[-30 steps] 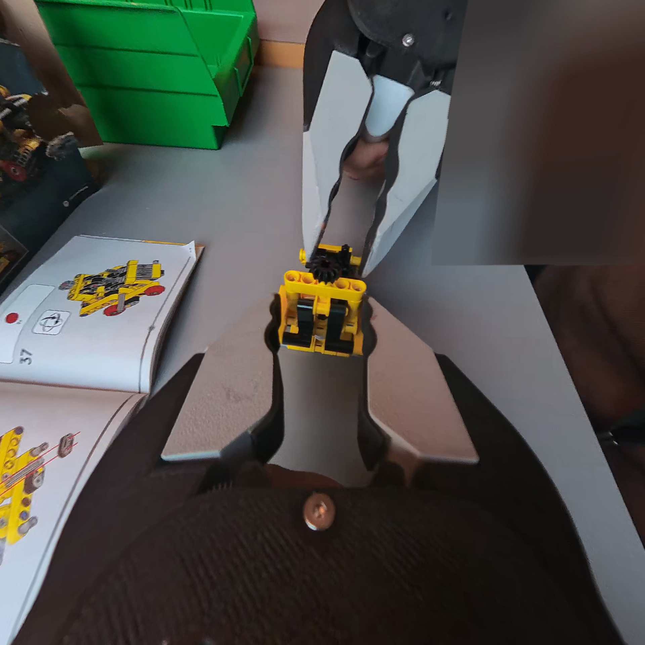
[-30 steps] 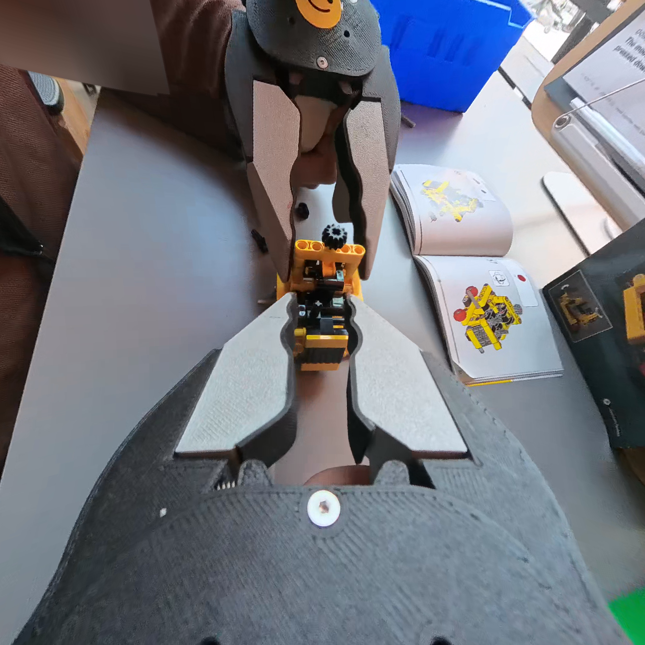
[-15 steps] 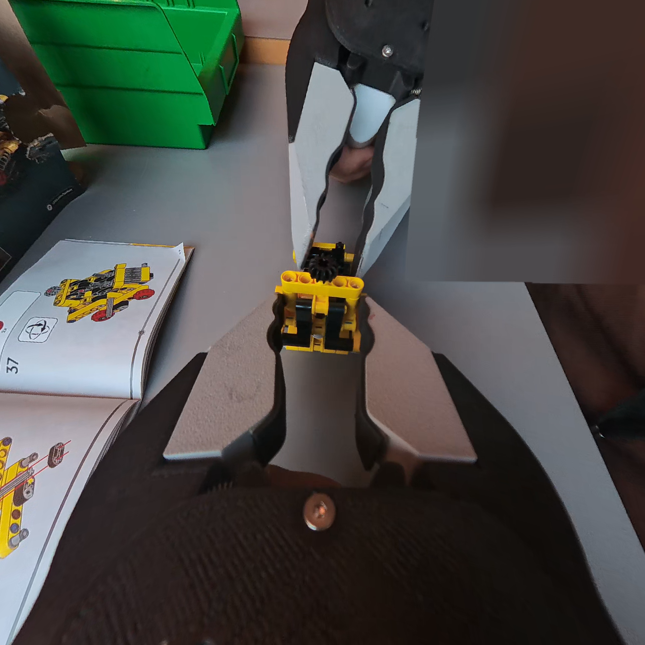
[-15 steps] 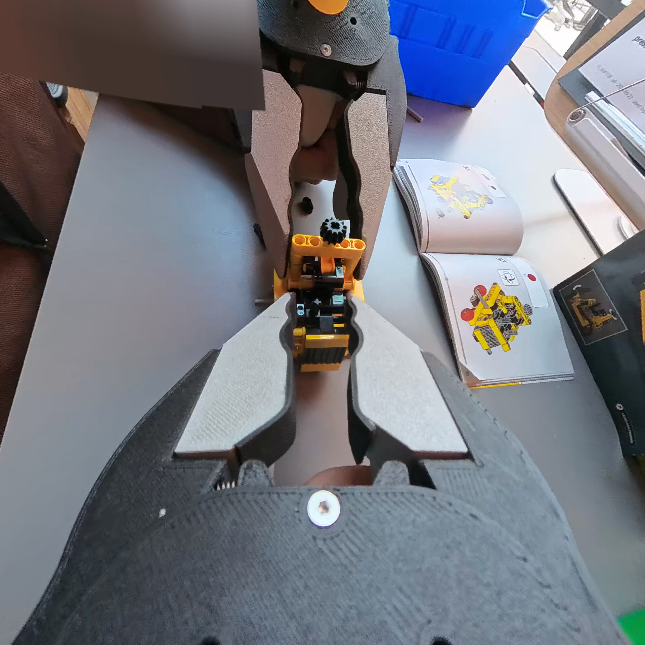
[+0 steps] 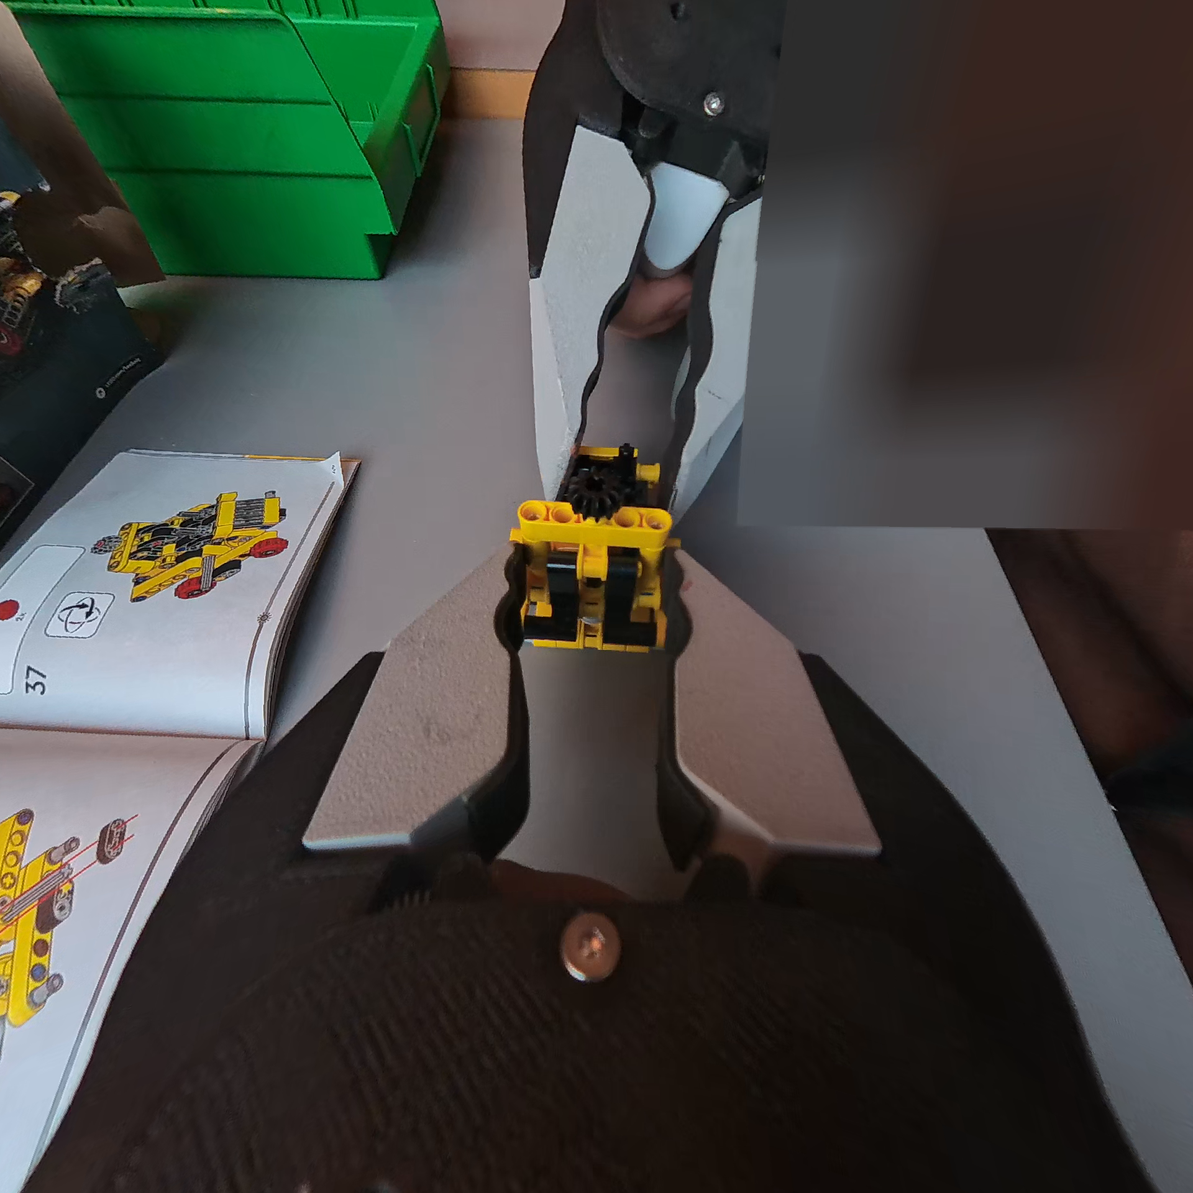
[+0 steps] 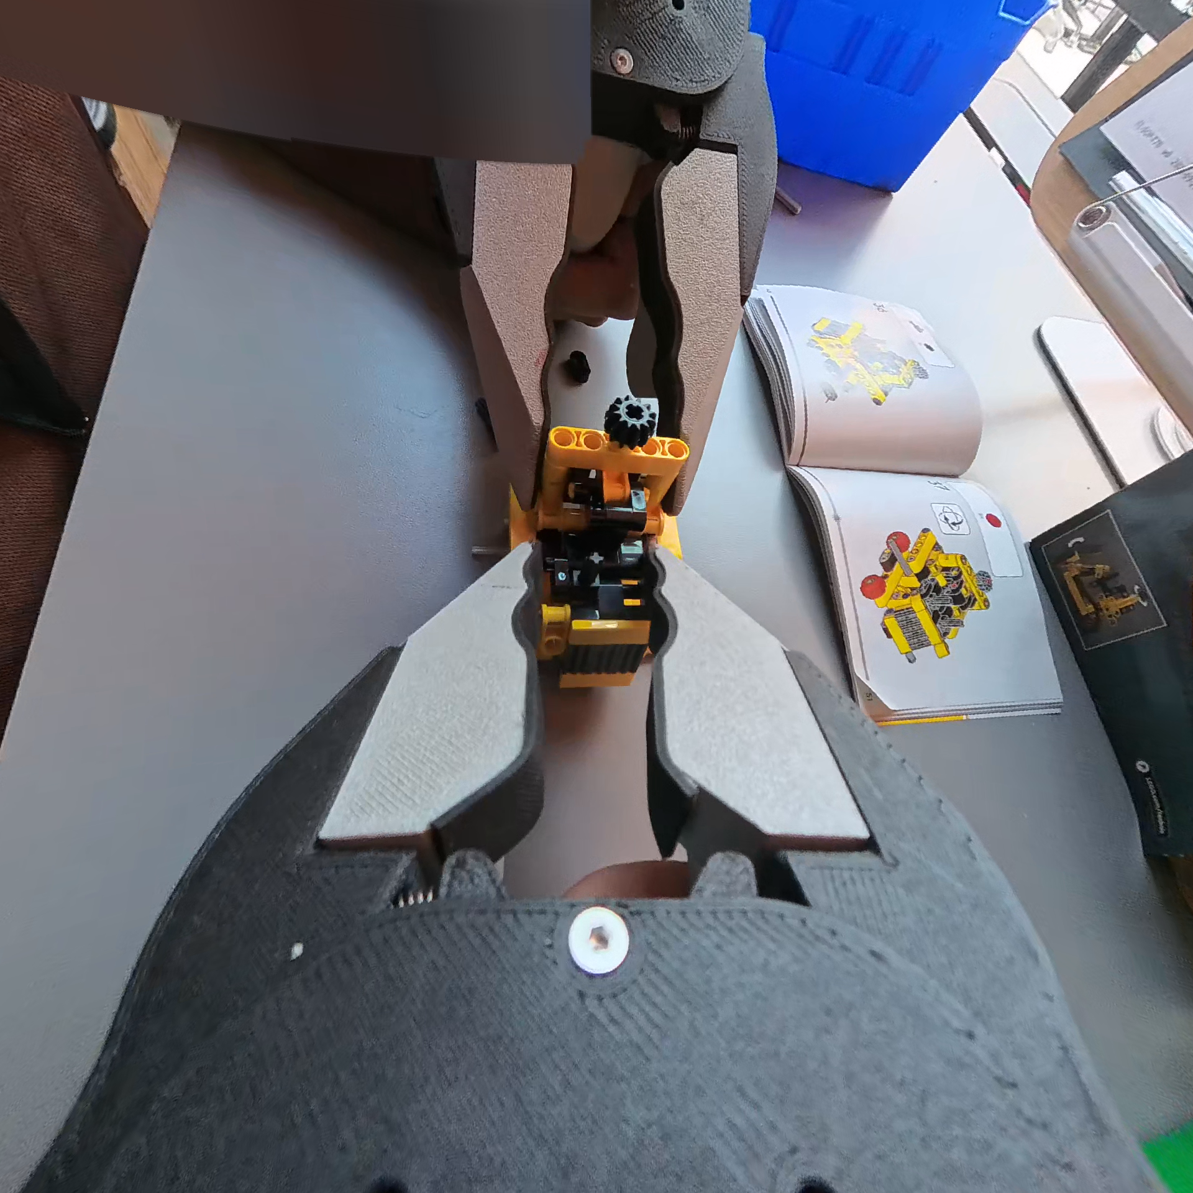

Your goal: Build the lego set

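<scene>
A small yellow and black lego model (image 5: 591,584) is held above the grey table (image 5: 387,361) between both grippers. A black gear (image 5: 597,494) sits on its yellow beam. My left gripper (image 5: 592,568) is shut on the near end of the model. My right gripper (image 5: 613,484) comes down from the top of the left wrist view, shut on the far end. In the right wrist view my right gripper (image 6: 592,568) is shut on the model (image 6: 597,620). The left gripper (image 6: 607,497) holds the end with the gear (image 6: 631,423).
An open instruction booklet (image 5: 161,613) lies left of the model and also shows in the right wrist view (image 6: 904,516). A green bin (image 5: 245,129) and a dark box (image 5: 51,361) stand at the back left. A blue bin (image 6: 871,77) stands beyond. Small black parts (image 6: 576,367) lie under the left gripper. My left and right fingertips are right by each other.
Both grippers keep their hold on the model. In each view the opposite gripper has come a little closer and stands steeper. The booklet has shifted slightly in view.
</scene>
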The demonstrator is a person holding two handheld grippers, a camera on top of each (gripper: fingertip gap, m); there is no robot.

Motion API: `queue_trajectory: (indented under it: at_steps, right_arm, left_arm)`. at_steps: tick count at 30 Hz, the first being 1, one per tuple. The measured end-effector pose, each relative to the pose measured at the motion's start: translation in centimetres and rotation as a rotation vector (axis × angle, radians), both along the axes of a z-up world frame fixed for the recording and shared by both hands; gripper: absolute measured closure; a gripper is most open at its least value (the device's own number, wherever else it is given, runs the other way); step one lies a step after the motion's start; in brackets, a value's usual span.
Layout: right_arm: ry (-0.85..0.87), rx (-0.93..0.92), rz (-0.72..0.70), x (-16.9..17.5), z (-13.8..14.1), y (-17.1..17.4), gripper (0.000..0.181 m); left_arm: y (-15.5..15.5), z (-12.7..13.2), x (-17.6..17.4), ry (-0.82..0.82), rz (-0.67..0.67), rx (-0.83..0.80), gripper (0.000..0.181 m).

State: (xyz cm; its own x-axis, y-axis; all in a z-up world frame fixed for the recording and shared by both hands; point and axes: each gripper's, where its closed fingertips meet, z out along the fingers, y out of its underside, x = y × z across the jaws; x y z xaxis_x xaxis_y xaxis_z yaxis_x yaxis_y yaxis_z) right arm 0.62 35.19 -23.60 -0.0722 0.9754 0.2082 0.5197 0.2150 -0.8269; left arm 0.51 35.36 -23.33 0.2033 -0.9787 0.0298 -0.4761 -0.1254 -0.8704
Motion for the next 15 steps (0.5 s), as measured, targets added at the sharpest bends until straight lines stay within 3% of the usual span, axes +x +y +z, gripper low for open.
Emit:
queue_trajectory:
  at_steps: [15]
  right_arm:
    - [0.036,-0.03,0.022,0.05,0.11,-0.11,0.154]
  left_arm:
    - [-0.1,-0.03,0.02,0.003,-0.004,0.009,0.142]
